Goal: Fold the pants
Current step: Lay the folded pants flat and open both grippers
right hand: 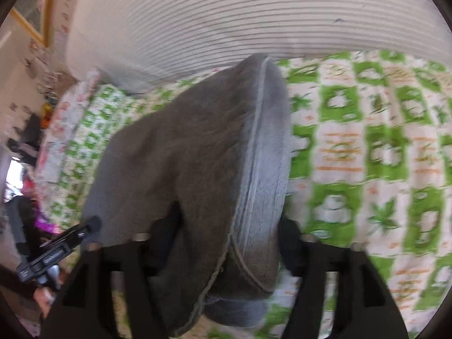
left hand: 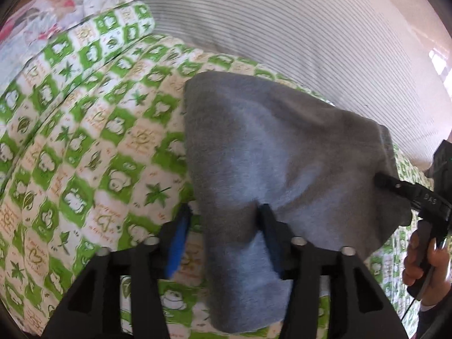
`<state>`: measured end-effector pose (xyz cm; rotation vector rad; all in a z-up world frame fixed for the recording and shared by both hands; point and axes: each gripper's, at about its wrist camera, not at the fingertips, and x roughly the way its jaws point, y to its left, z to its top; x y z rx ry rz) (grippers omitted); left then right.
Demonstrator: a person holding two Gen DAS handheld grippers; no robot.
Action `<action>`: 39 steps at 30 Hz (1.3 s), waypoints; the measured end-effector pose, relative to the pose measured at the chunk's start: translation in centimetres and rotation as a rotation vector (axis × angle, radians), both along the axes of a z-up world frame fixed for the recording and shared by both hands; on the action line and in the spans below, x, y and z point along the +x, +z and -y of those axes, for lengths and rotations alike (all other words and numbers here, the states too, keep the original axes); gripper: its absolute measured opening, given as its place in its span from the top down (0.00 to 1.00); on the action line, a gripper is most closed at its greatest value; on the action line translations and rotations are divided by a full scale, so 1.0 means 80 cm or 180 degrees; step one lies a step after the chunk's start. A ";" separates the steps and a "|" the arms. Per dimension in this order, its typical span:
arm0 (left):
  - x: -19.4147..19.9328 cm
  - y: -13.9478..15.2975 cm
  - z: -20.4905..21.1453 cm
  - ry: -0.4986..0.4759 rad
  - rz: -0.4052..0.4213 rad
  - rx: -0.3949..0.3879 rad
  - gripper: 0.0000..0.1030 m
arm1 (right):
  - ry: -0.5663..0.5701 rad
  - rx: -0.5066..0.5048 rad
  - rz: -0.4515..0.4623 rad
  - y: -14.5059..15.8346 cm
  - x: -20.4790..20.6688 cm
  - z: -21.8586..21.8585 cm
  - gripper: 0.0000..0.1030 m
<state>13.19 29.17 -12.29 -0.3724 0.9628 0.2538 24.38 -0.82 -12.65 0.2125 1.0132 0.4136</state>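
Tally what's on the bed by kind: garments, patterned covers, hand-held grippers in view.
Grey pants: 1
Green-and-white patterned quilt: 1
Floral cover: 1
Striped cover: 1
Hand-held grippers: 2, left hand-held gripper and right hand-held gripper, each with pants fabric between open jaws
Total: 6

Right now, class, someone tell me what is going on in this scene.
A person is folding grey pants on a bed covered by a green patterned quilt. They hold a handheld gripper in each hand. The left gripper and the right gripper both have their jaws apart, with bunched grey cloth lying between them, so the pants look just released rather than pinched.
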 end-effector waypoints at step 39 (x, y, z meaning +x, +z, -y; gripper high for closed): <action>-0.068 0.052 0.050 0.0059 -0.0224 0.0424 0.28 | 0.0856 -0.0422 0.0651 0.073 -0.086 -0.039 0.15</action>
